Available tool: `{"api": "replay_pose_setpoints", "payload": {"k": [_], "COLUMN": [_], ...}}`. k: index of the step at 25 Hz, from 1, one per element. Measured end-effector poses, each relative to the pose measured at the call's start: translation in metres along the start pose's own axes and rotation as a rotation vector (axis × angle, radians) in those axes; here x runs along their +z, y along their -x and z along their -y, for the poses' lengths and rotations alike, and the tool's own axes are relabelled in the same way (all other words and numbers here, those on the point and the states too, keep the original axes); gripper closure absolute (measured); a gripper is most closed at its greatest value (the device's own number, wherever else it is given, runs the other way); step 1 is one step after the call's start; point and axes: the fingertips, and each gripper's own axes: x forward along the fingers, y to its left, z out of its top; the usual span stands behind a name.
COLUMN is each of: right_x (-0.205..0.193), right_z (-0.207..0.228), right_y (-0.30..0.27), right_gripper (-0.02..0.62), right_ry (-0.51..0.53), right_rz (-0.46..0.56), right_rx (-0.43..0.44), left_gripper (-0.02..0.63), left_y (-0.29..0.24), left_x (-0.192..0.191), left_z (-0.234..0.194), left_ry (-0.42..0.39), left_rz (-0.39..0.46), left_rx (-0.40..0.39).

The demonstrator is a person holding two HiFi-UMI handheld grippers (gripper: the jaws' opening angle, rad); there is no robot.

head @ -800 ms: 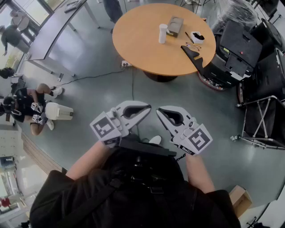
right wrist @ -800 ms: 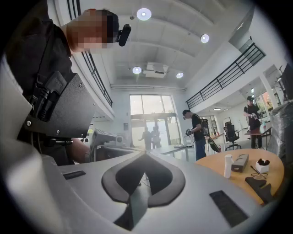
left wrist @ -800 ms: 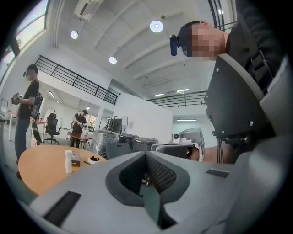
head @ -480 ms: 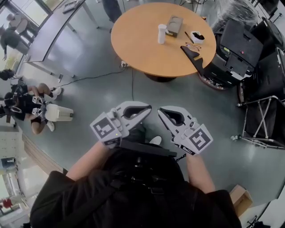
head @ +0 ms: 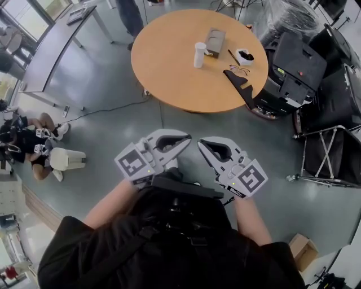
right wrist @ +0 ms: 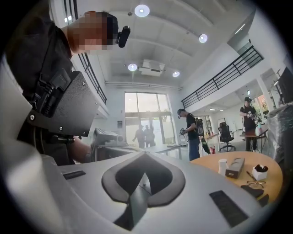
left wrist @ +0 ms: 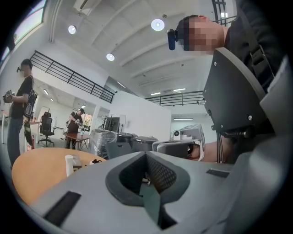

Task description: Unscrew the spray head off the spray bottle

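Head view: L claw [head: 188,136] and R claw [head: 201,141] are held level over grey floor [head: 113,130], just ahead of the person's black chest pack [head: 180,211]. Tips near each other, not touching. In both gripper views each claw is seen fully closed, pads together, nothing gripped.

Spray bottle [head: 199,55] is stood upright on the round wooden bench [head: 169,79], well apart from both claws. Only bare floor and a cable [head: 107,104] are seen between.

On bench: tan box [head: 215,42] just beside the bottle; small white tub [head: 245,56] w/ a dark item in it; glasses [head: 239,70]; black angular object [head: 240,84] at the near-right edge.

Around: black cases [head: 299,68] R of bench, folding stand [head: 327,161], cardboard box [head: 302,251], a seated person [head: 28,144] at L, white bin [head: 67,158] lying on its side.

Hard to read: the bottle is seen only as a small white cylinder, so the spray head can't be made out. Claw rears are covered by the chest pack. A standing person [head: 128,17] is cut off at top edge.
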Motion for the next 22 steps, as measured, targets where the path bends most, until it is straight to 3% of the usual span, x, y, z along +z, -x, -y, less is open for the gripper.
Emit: {"api": "replay_pose_setpoints", "payload": {"k": [14, 22], "right_x": [0.0, -0.002], "right_z": [0.1, 0.127], "right_y": [-0.14, -0.176], "right_gripper": [0.591, 0.591], "right_ry": [-0.009, 0.006], "right_rz": [-0.027, -0.034], "right_rx": [-0.094, -0.143], "left_gripper": [0.601, 0.601], "left_y": [0.025, 0.03], "left_x": [0.013, 0.008], "left_z": [-0.171, -0.215], "left_ry": [-0.001, 0.03], "left_rz": [-0.023, -0.018], "left_rx": [-0.071, -0.104]}}
